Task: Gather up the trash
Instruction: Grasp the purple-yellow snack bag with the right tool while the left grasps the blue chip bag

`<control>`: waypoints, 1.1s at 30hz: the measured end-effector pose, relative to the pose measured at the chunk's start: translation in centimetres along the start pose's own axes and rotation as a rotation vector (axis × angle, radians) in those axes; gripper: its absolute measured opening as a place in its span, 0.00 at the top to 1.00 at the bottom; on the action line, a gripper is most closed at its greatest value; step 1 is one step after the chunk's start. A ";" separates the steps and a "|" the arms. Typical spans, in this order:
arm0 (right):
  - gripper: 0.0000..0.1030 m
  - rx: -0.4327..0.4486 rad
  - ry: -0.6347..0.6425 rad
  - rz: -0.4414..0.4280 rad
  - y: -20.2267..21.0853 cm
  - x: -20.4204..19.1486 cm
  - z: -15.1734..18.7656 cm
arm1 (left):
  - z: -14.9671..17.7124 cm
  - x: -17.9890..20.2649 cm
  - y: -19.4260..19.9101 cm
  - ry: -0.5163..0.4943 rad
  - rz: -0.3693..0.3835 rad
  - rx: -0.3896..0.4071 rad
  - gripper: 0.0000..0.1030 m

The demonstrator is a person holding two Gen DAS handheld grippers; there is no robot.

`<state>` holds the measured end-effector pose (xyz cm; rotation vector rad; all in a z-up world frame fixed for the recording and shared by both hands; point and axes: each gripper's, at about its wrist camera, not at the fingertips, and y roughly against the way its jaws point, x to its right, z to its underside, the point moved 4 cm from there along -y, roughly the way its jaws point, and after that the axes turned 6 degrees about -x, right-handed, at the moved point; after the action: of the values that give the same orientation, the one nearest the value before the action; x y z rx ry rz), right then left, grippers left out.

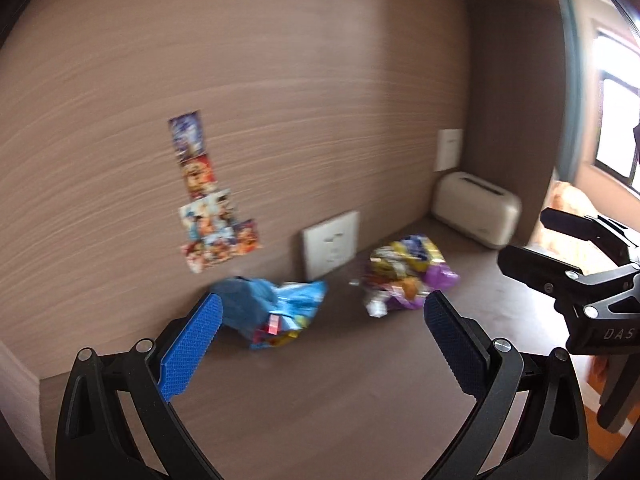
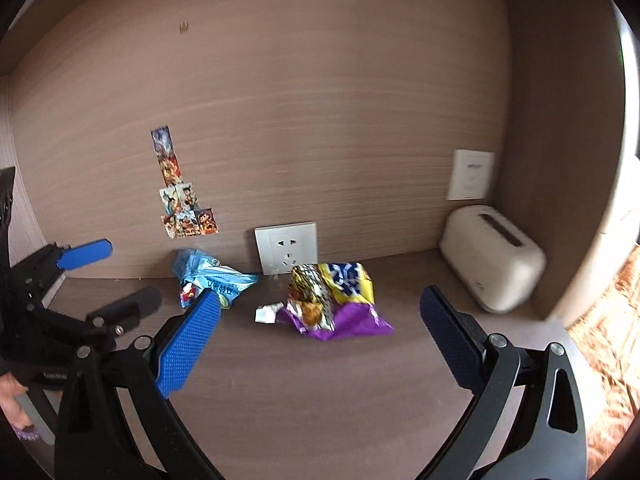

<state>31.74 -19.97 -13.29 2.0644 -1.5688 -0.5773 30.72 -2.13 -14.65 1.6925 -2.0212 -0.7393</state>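
Brown desk [image 2: 320,380], both claws wide and empty: light, crinkly blue wrapper [image 2: 212,280] and purple wrapper [image 2: 336,304], likely best pinched at a raised fold.

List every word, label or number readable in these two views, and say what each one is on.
"DAS": on the black body of the right gripper, cut off at the picture's edge.
Blue wrapper: white print, too blurred to read.
Yellow and purple wrapper: large blue characters, unreadable.
White wall plate: small dark mark, too small.
Stickers: pictures only, no legible text.
Left gripper: pale lettering, blurred.
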 end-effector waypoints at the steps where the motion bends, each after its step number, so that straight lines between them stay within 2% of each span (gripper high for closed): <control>1: 0.03 -0.015 0.009 -0.013 -1.4 0.1 -0.3 | -0.1 -0.5 -0.8 0.014 -0.020 -0.011 0.04; 5: 0.03 -0.064 0.049 -0.014 -6.1 0.7 -1.0 | -0.7 -2.1 -4.8 0.065 -0.064 -0.070 0.04; 10: 0.03 -0.125 0.049 -0.038 -10.0 1.6 -1.1 | -0.8 -3.0 -8.1 0.084 -0.105 -0.103 0.04; 17: 0.03 -0.207 0.066 -0.040 -14.6 1.3 -0.4 | -0.5 -3.9 -12.0 0.106 -0.139 -0.175 0.04; 22: 0.03 -0.276 0.052 -0.012 -16.8 1.3 0.6 | 0.2 -4.4 -13.9 0.144 -0.126 -0.232 0.06; 23: 0.03 -0.297 0.045 -0.018 -17.3 1.4 1.0 | 0.3 -4.4 -14.3 0.147 -0.134 -0.242 0.08; 24: 0.03 -0.310 0.041 -0.024 -17.6 1.4 1.2 | 0.4 -4.3 -14.9 0.149 -0.116 -0.262 0.17; 25: 0.03 -0.323 0.038 -0.019 -17.9 1.5 1.4 | 0.4 -4.1 -15.4 0.153 -0.109 -0.273 0.18; 28: 0.25 -0.326 0.034 -0.039 -18.2 1.4 2.0 | 0.6 -3.4 -15.7 0.119 -0.119 -0.273 0.21; 29: 0.33 -0.320 0.032 -0.044 -18.1 1.4 1.9 | 0.7 -3.0 -15.8 0.104 -0.121 -0.275 0.25; 30: 0.35 -0.319 0.033 -0.057 -17.9 1.3 1.9 | 0.8 -2.8 -15.8 0.097 -0.115 -0.276 0.35; 32: 0.49 -0.302 0.032 -0.068 -17.6 1.1 1.7 | 1.1 -2.2 -15.8 0.092 -0.100 -0.280 0.42; 33: 0.51 -0.298 0.023 -0.078 -17.4 1.1 1.6 | 1.2 -2.0 -15.8 0.092 -0.089 -0.280 0.47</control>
<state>44.39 -17.27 -25.12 1.9045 -1.3053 -0.7626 42.49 -2.01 -25.38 1.6286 -1.7006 -0.9100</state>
